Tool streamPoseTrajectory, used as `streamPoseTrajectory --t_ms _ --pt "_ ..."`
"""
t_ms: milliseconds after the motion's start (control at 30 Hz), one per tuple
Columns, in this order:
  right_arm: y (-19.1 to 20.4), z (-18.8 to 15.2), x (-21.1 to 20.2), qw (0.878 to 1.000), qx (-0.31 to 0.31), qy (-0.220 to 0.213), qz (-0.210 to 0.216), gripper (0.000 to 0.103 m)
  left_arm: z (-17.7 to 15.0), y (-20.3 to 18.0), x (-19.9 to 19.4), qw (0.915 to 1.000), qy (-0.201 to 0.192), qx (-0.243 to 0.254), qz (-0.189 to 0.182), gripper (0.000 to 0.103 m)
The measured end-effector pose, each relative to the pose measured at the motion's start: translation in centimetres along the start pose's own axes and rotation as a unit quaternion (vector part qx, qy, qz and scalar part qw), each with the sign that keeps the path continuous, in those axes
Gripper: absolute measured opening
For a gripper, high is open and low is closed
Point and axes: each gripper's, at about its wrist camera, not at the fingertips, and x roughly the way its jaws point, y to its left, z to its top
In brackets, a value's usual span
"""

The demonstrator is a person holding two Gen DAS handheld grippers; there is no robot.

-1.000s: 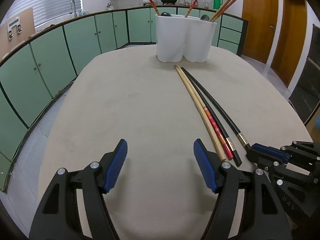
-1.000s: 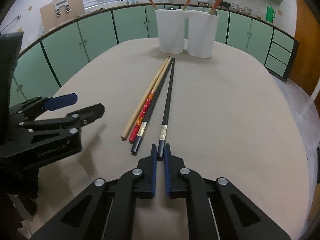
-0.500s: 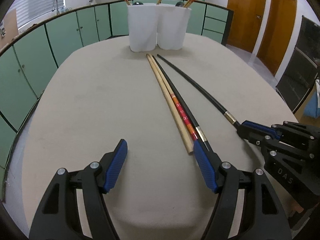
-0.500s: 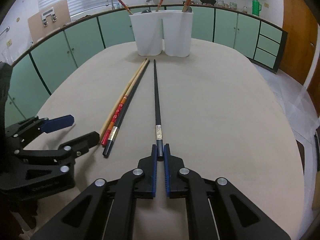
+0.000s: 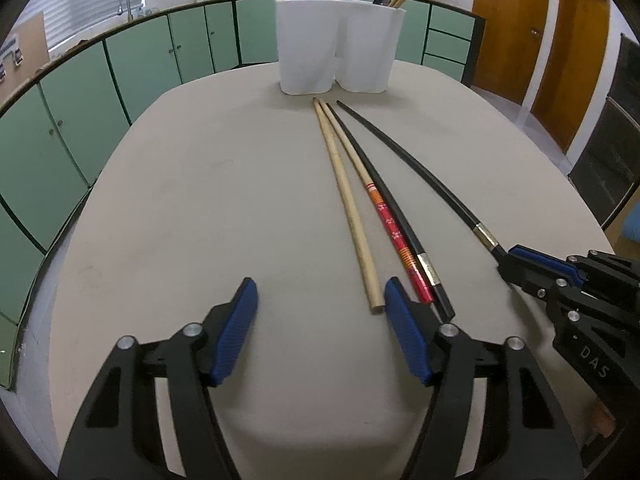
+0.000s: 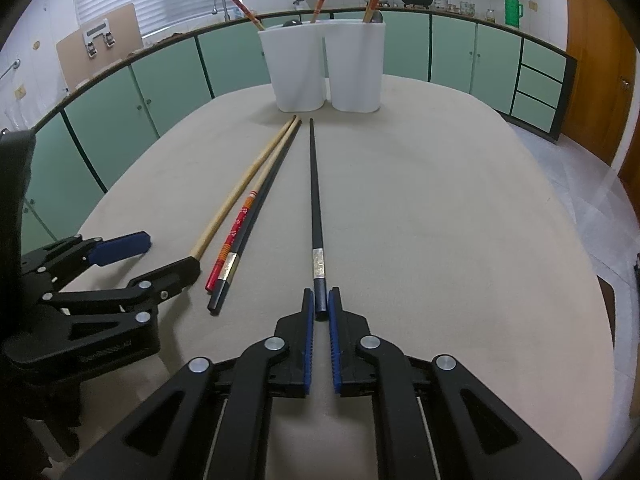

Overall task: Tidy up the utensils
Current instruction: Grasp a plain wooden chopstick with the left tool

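Observation:
A white two-cup holder with several chopsticks in it stands at the table's far end. Three chopsticks lie together on the table: a plain wooden one, a red-patterned one and a black one with a silver band. A second black chopstick lies apart on the right, and my right gripper is shut on its near end. My left gripper is closing, with the wooden chopstick's near end just inside its right pad.
The beige table curves away to edges on the left, right and near side. Green cabinets line the room behind it. Wooden doors stand at the back right. The two grippers sit close side by side near the front edge.
The held black chopstick has swung away from the other three at its near end. My left gripper has shifted right, so the wooden chopstick's end now lies inside its jaws, which have narrowed a little.

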Motion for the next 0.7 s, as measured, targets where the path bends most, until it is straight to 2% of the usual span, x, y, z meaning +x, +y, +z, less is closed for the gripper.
streamPoseTrajectory --t_ms 100,233,267,567,700 --pt "0.1 -0.1 0.0 1.000 -0.002 0.001 0.000 0.009 0.0 -0.2 -0.1 1.0000 -0.002 0.005 -0.004 0.048" --pt "0.0 -0.1 0.1 1.000 -0.002 0.001 0.001 0.009 0.0 -0.8 -0.2 0.9997 -0.005 0.010 -0.023 0.014" --pt "0.1 -0.1 0.0 1.000 -0.002 0.002 0.001 0.008 0.0 -0.9 -0.2 0.9996 -0.004 0.009 -0.028 0.009" --pt "0.1 0.0 0.0 1.000 -0.003 0.000 -0.001 0.006 0.1 -1.1 -0.2 0.9996 -0.008 0.000 -0.028 0.007" --pt "0.1 0.1 -0.6 1.000 -0.002 -0.010 0.003 0.006 0.2 -1.0 -1.3 0.9994 -0.023 0.002 -0.025 0.007"
